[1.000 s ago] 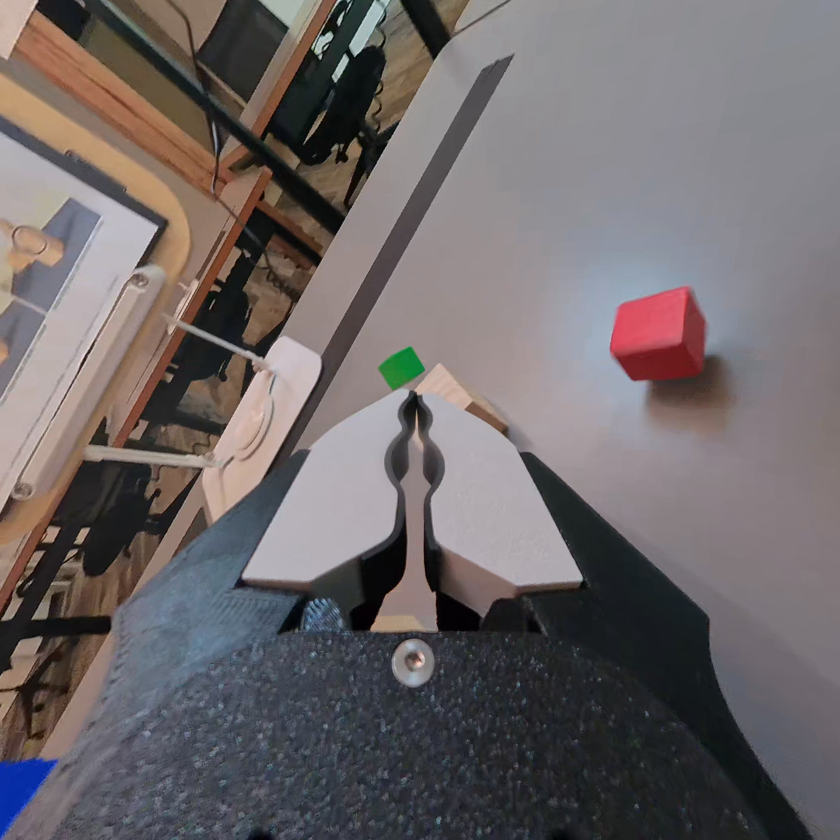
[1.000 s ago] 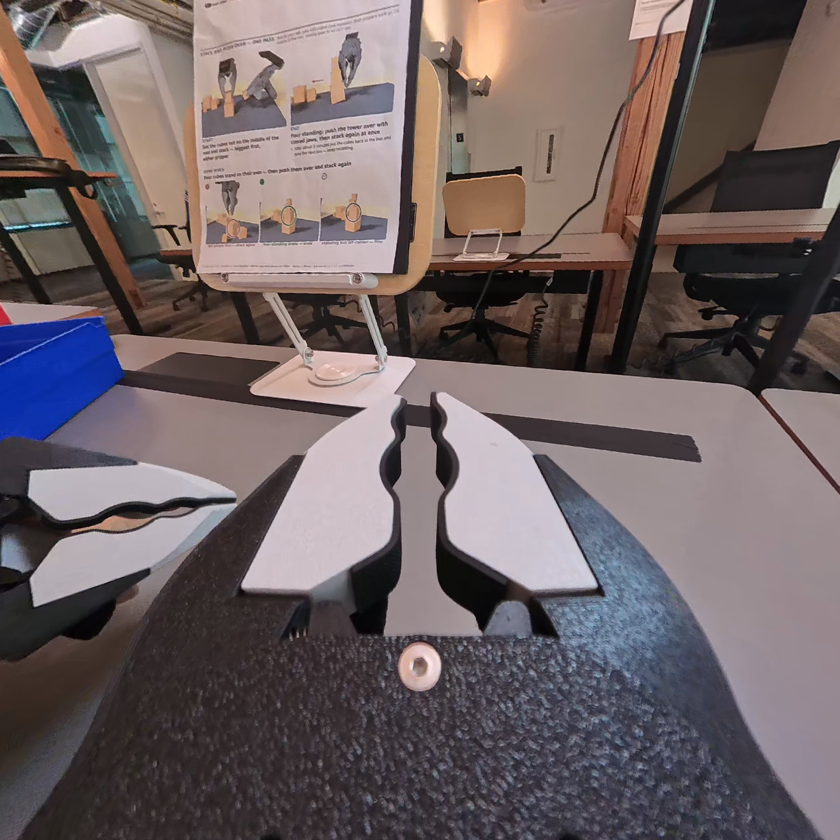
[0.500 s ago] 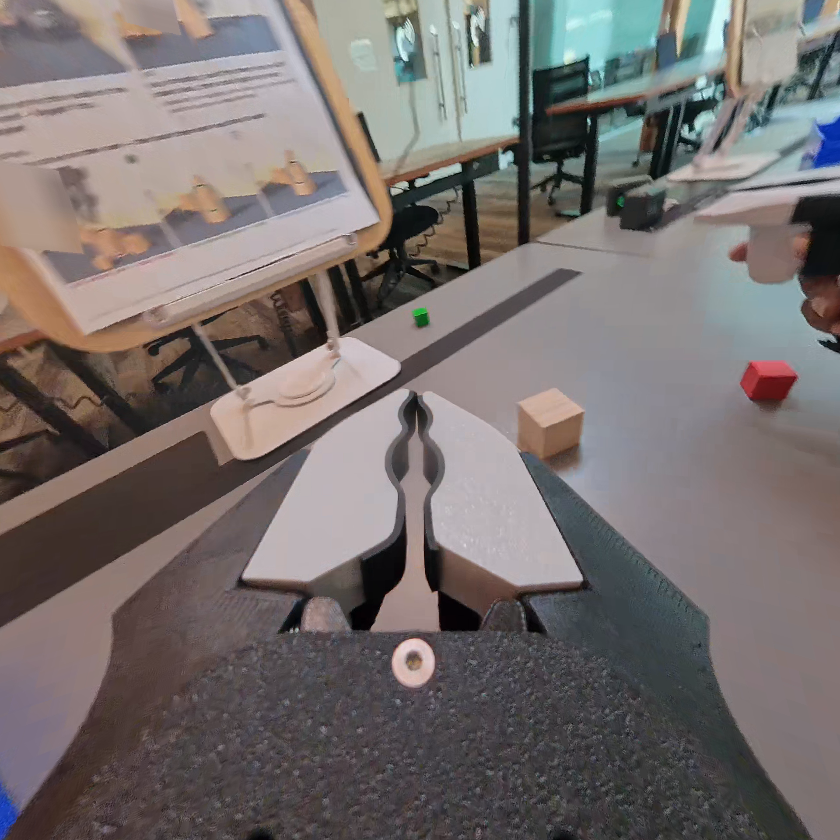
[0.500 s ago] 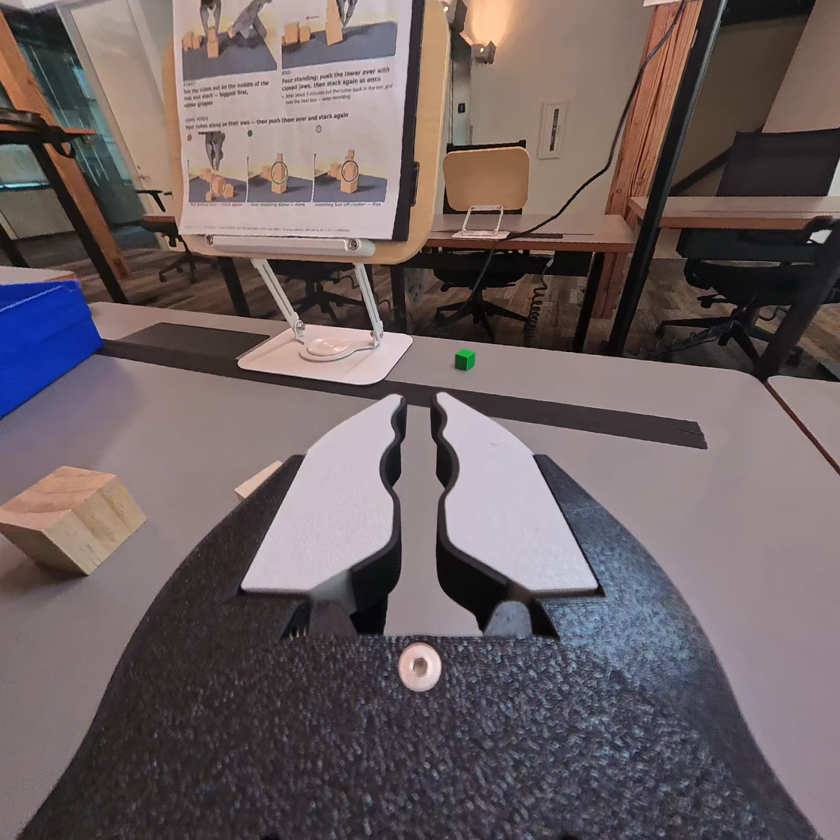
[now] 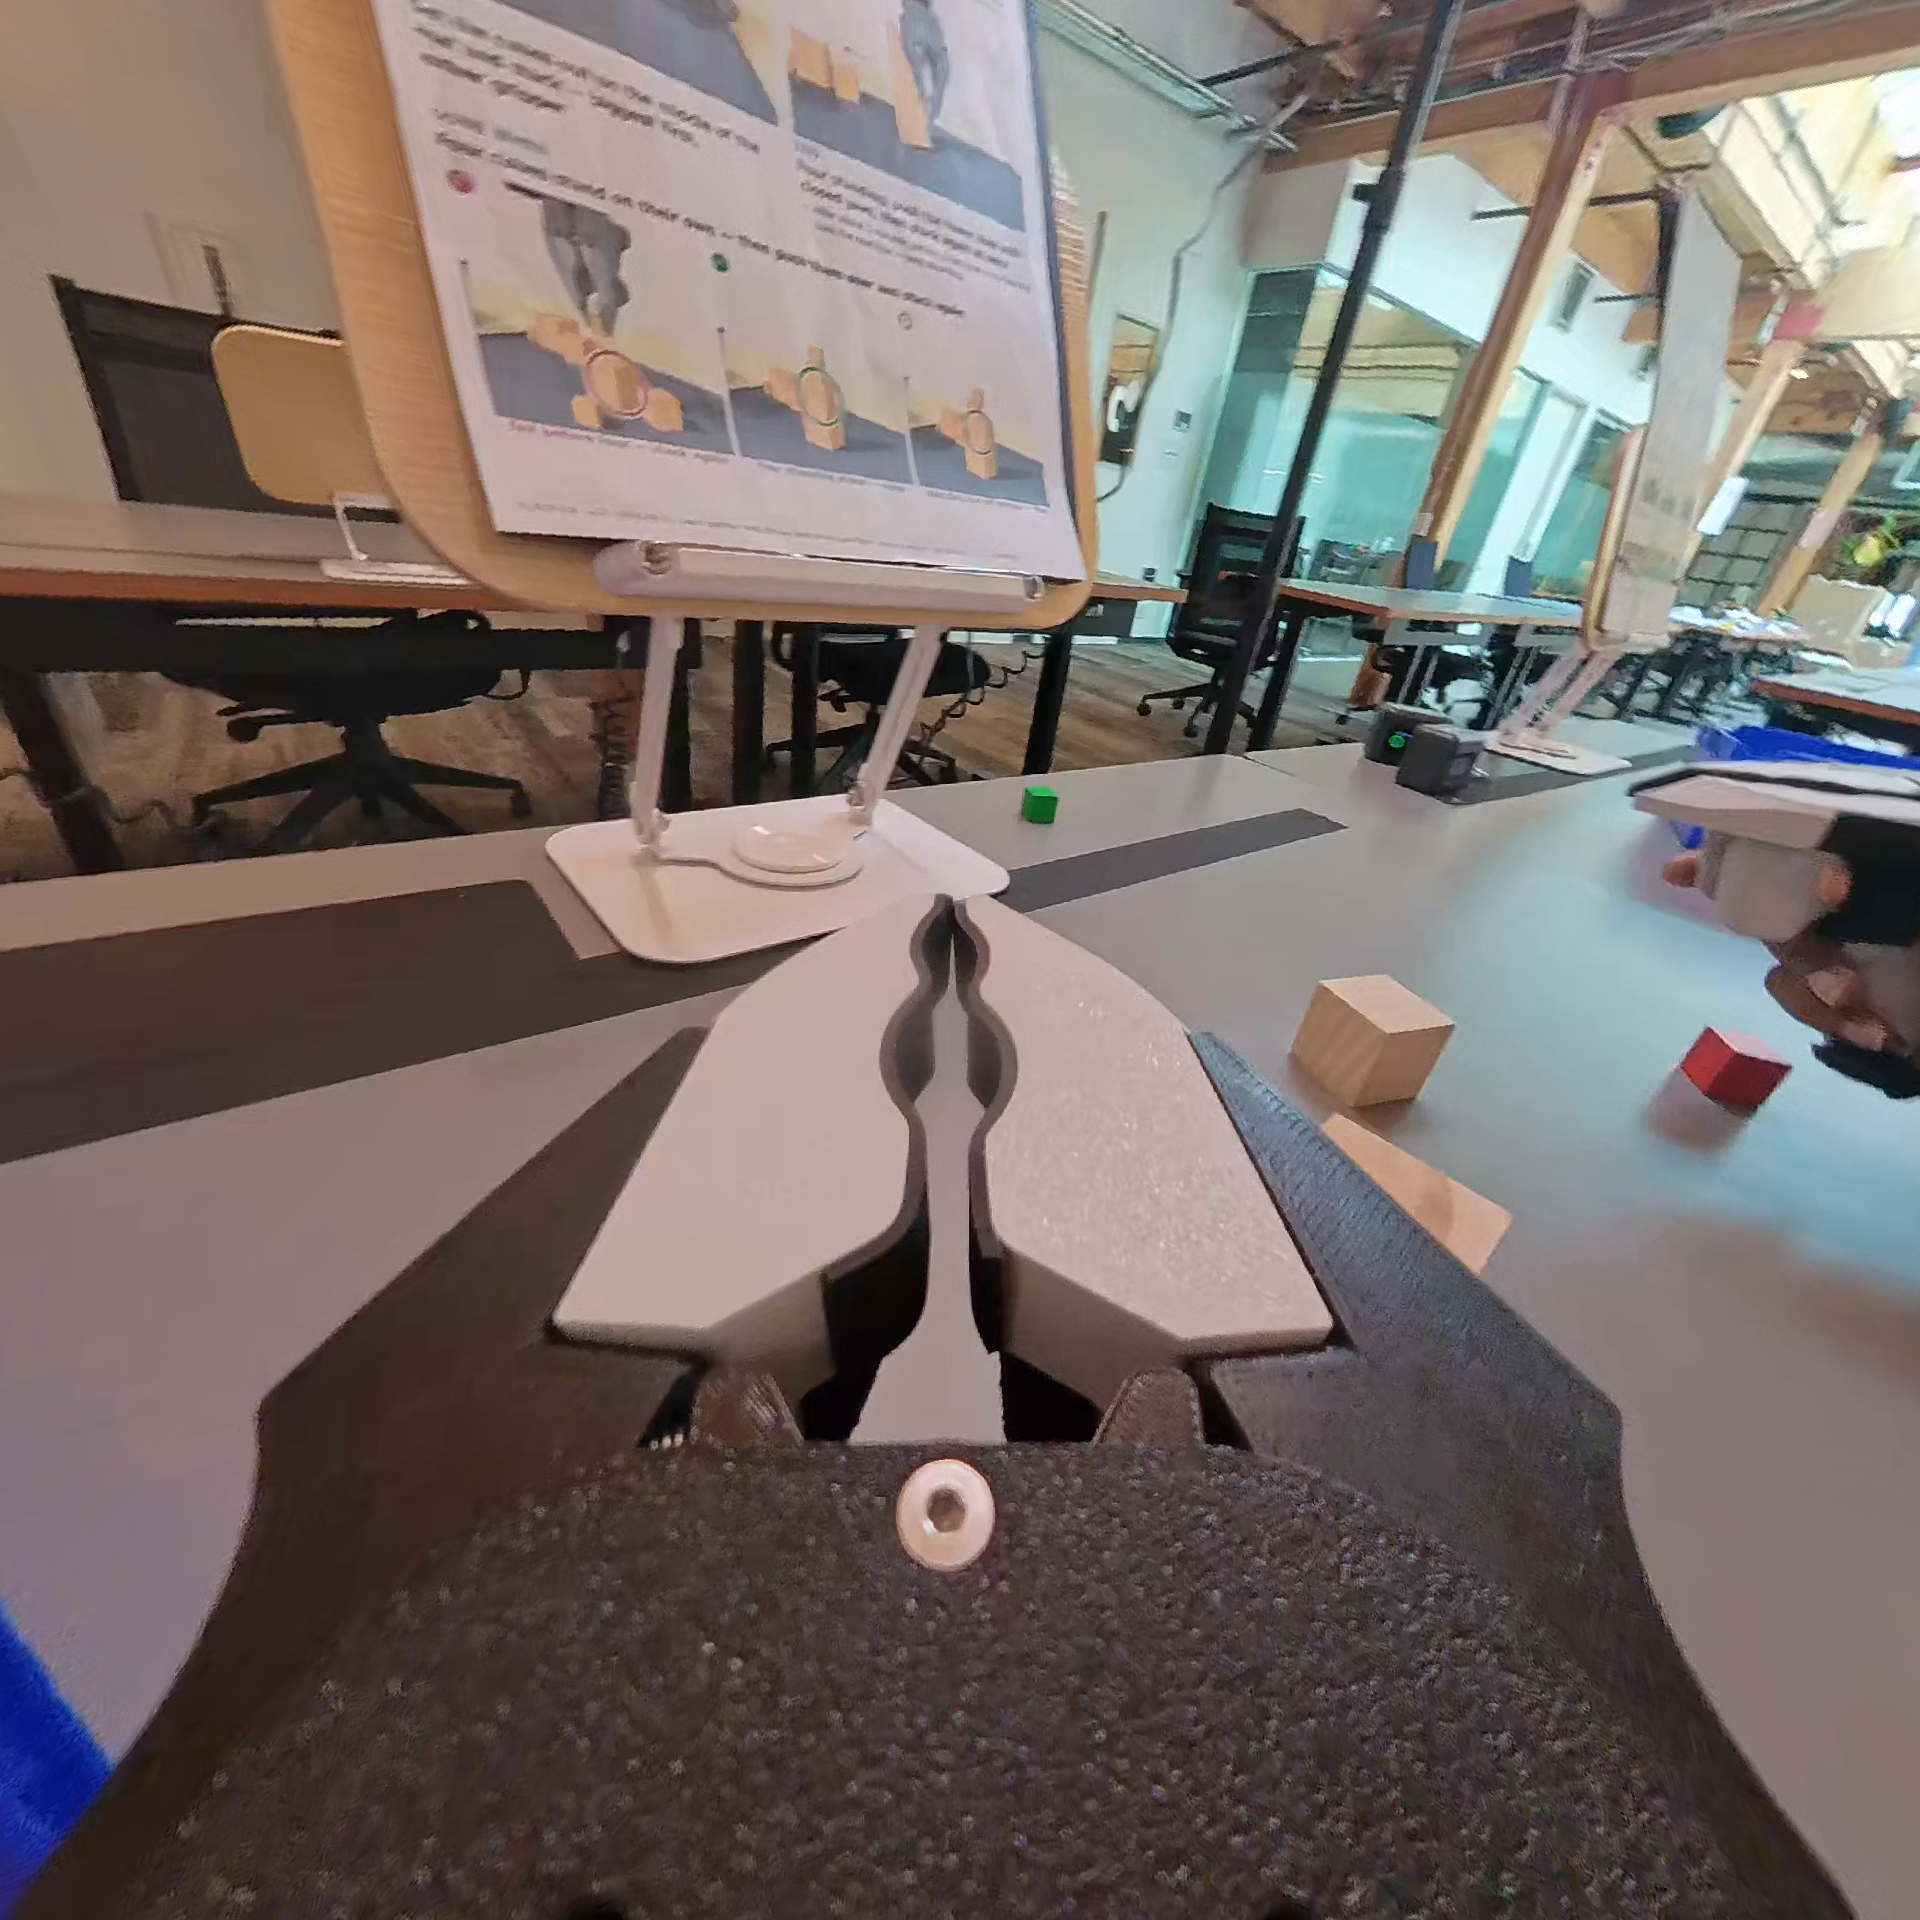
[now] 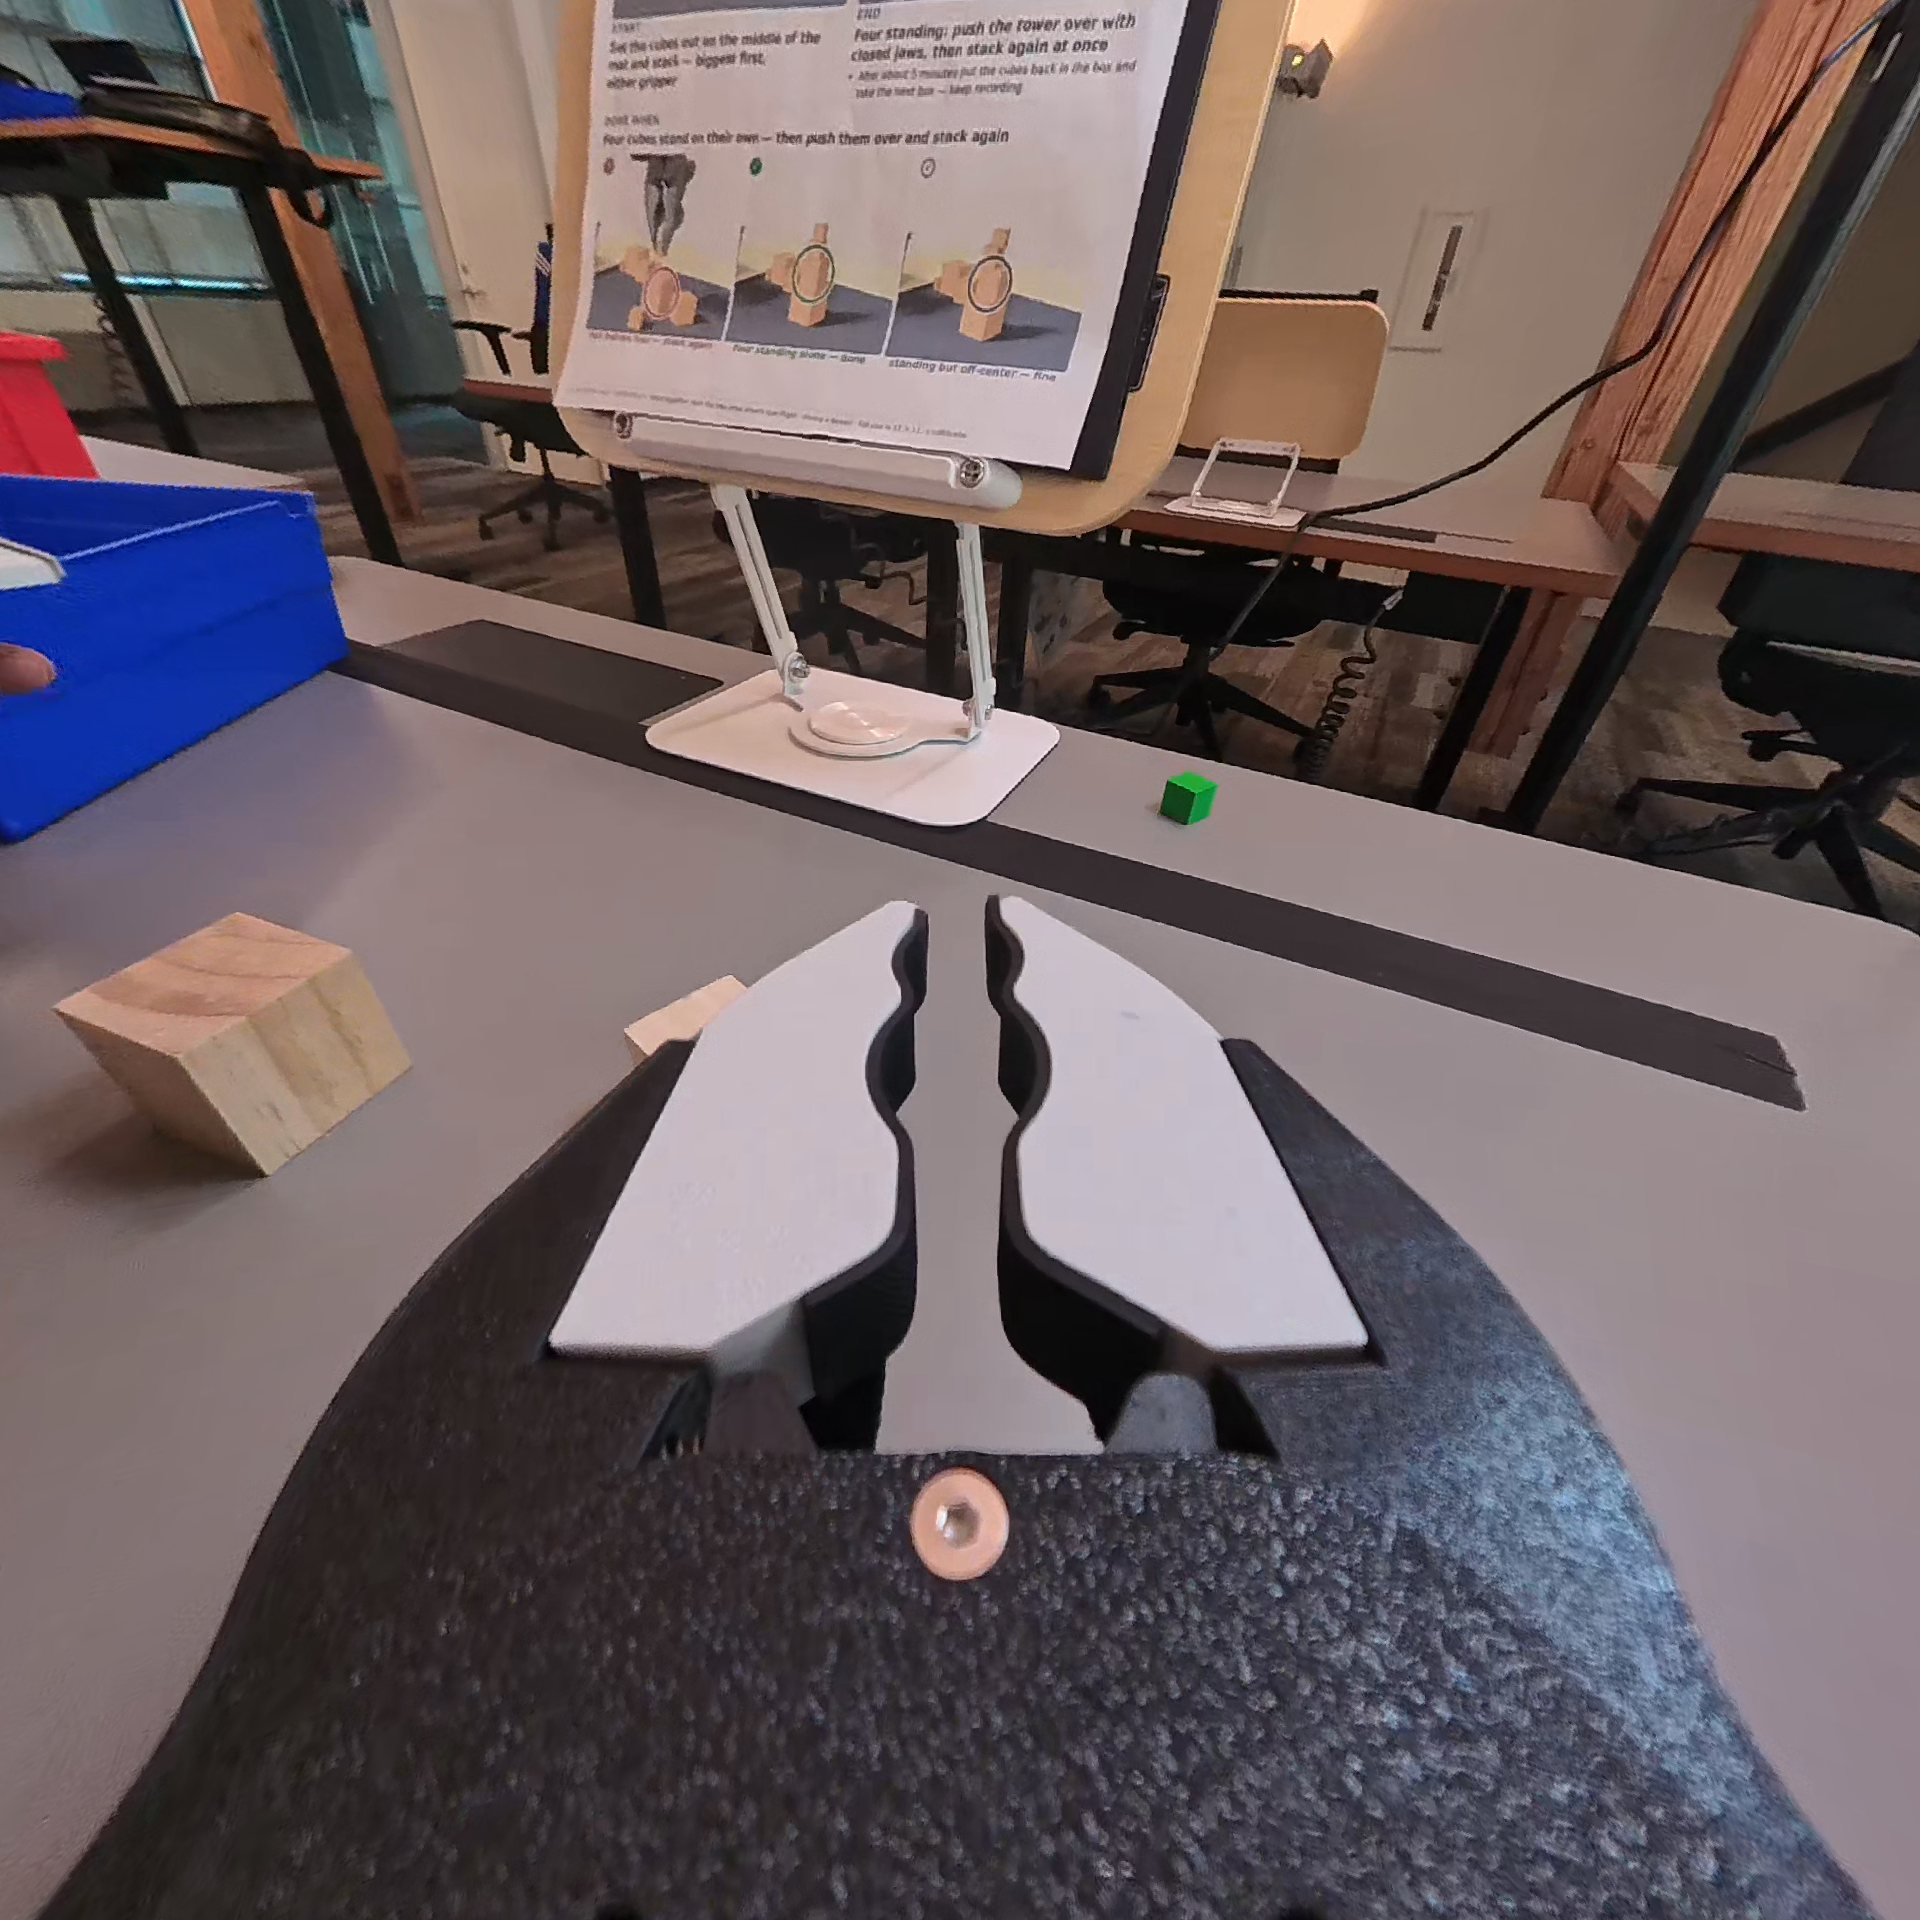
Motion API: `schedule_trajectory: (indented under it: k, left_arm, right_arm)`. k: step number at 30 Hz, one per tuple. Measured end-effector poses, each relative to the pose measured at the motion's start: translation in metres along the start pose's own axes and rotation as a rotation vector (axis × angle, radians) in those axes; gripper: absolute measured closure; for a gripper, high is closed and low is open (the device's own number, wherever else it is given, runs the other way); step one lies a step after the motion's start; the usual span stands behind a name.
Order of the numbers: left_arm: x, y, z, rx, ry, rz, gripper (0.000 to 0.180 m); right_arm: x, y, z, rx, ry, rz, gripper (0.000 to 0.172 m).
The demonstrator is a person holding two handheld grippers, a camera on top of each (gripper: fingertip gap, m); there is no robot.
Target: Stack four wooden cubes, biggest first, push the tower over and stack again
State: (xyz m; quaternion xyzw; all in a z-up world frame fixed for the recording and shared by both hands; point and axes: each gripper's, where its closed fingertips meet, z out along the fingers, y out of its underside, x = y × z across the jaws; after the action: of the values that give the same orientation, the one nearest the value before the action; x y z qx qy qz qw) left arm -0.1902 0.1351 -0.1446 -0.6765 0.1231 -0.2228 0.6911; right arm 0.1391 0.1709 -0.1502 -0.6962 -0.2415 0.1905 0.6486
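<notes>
Facing printed sheet (image 6: 852, 208) (pictured cubes)

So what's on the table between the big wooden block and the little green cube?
In the right wrist view, between the big wooden block and green cube: bare grey table and a black strip.

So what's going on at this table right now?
A person holds a gripper in each hand above a grey table, and neither holds anything. The left gripper is shut; the right gripper stands slightly open. Loose blocks lie scattered: a large wooden cube, a smaller wooden cube, a red cube and a small green cube near the document stand.
</notes>
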Motion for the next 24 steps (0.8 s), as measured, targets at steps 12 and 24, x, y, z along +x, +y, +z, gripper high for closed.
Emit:
schedule_trajectory:
  k: [12,24]
  left_arm:
    - [0.095,0.059,0.009,-0.340,0.429,0.082,0.110]
    - [0.112,0.131,0.021,-0.675,0.689,0.386,0.117]
  right_arm:
    - [0.021,-0.014,-0.013,0.068,0.053,0.069,0.161]
    - [0.014,-0.013,-0.012,0.058,-0.005,0.090,0.162]
